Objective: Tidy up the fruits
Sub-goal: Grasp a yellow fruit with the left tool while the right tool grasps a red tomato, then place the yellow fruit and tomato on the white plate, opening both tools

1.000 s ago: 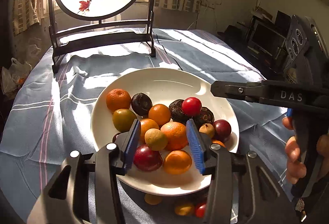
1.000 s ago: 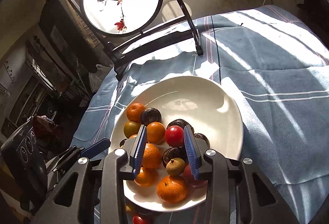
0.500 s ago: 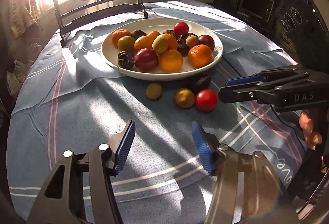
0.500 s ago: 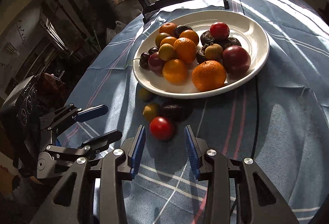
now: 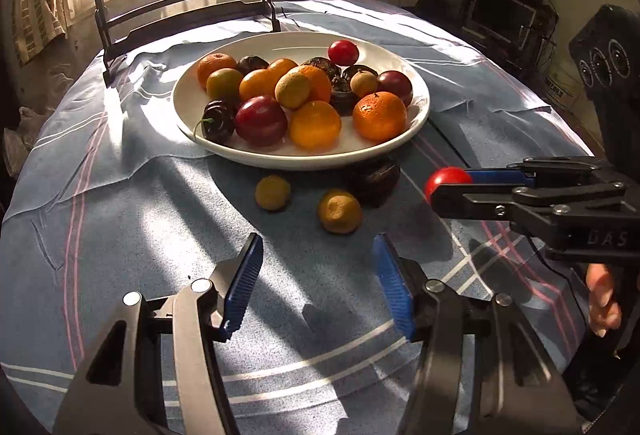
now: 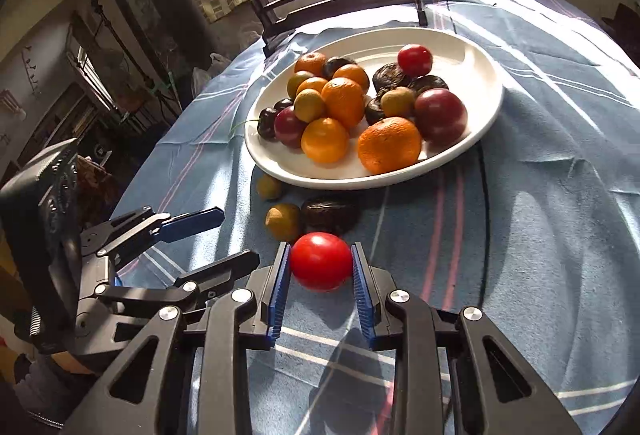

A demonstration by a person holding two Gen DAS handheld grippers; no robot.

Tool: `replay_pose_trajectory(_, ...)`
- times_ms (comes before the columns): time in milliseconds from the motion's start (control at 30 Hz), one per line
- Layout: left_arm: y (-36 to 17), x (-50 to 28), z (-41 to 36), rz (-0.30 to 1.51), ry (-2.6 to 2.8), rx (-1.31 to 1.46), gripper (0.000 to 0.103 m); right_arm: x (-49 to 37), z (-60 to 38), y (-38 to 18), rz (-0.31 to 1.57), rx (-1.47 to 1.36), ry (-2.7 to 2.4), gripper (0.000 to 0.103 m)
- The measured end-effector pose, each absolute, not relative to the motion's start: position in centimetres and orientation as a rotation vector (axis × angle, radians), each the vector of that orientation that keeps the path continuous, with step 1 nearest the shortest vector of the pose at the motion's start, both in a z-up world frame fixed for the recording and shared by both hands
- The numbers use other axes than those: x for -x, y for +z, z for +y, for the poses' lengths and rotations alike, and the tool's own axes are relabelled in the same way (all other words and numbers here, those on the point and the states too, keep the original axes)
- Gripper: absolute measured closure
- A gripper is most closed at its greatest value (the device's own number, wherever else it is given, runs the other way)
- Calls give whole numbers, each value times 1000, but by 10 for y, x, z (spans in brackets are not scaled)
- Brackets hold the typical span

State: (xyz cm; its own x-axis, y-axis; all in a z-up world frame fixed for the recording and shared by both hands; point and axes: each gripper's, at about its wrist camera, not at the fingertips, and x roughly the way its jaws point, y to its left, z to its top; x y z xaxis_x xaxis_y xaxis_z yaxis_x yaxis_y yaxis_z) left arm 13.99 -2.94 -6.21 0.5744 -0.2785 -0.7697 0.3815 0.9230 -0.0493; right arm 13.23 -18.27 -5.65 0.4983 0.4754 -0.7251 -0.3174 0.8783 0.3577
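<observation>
Tomato [image 6: 321, 261] is sitting between the blue pads [image 6: 279, 291] of the right gripper [image 6: 320, 289], both pads pressing against its sides, so the tool is clenching the red fruit just in front of the white plate [image 6: 472, 59]. In the left wrist view the same tomato [image 5: 447, 180] is showing at the tip of the right gripper [image 5: 472, 187], near the plate rim [image 5: 420, 91]; whether it is resting on the blue striped tablecloth [image 5: 120, 219] or lifted cannot be told. The left gripper [image 5: 318, 285] is hanging released, jaws spread wide with nothing between them, pointing at the cloth short of the loose fruit. Three pieces are lying on the cloth just outside the plate: a small yellow-green fruit [image 5: 273, 192], a second yellowish fruit [image 5: 339, 211], and a dark wrinkled fruit [image 5: 376, 177] touching the plate's underside shadow. The plate is holding a heap of oranges [image 5: 379, 116], plums [image 5: 261, 120], dark fruits and another red tomato [image 5: 343, 52]. A round painted screen on a black stand [image 5: 184, 7] is standing behind the plate.
</observation>
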Motion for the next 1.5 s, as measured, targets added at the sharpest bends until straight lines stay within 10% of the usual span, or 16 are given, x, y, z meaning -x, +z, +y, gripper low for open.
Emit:
replay_pose_trajectory(300, -69, -164, -49, 926, -426, -97, 78, -109, -248, -55, 908, -291, 426, 72)
replay_pose_trajectory(1033, -28, -121, -25, 759, -413, -64, 78, -99, -239, -18, 815, -274, 488, 72)
replay_pose_trajectory(1500, -1, -238, -37, 745, -346, -29, 74, -236, -210, 3, 824, -306, 464, 71)
